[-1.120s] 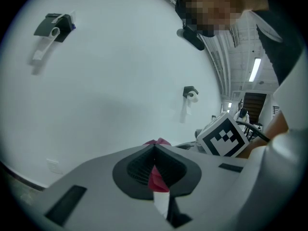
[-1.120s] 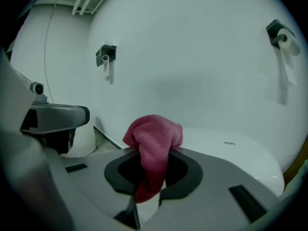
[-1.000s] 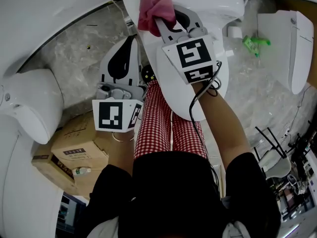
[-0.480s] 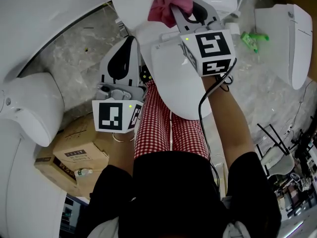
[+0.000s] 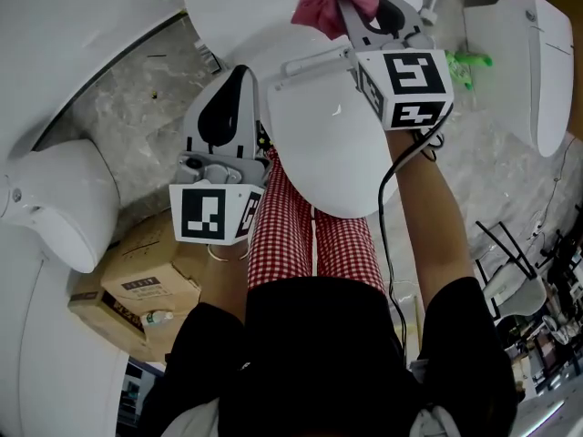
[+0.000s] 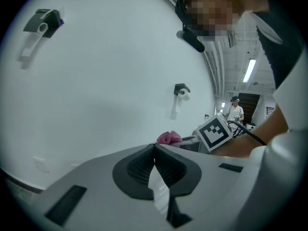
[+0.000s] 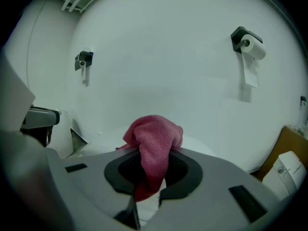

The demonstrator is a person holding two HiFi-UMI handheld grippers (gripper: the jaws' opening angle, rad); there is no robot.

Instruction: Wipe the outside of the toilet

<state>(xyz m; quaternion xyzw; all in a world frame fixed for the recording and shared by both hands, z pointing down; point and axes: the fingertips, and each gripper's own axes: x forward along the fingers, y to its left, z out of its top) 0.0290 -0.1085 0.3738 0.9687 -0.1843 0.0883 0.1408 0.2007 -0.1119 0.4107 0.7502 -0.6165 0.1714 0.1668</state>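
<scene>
— Toilet (image 5: 323, 153): where is it seen?
— In the middle of the head view; the pink cloth (image 7: 153, 150) is held at its far end, clamped by the right gripper (image 5: 355, 12)
— And the left gripper (image 6: 155, 148)?
— Held beside the bowl, jaws pressed together, nothing between them

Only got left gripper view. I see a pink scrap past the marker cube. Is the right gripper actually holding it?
Observer: Yes. The right gripper view shows the right gripper shut on a pink terry cloth, bunched above its jaws.
Operator: Where on the toilet?
Observer: Head view puts the cloth over the white ceramic toilet's rear, behind the closed lid; contact unclear.
Operator: And my left one?
Observer: Head view shows the left gripper left of the bowl, above grey marbled floor.
</scene>
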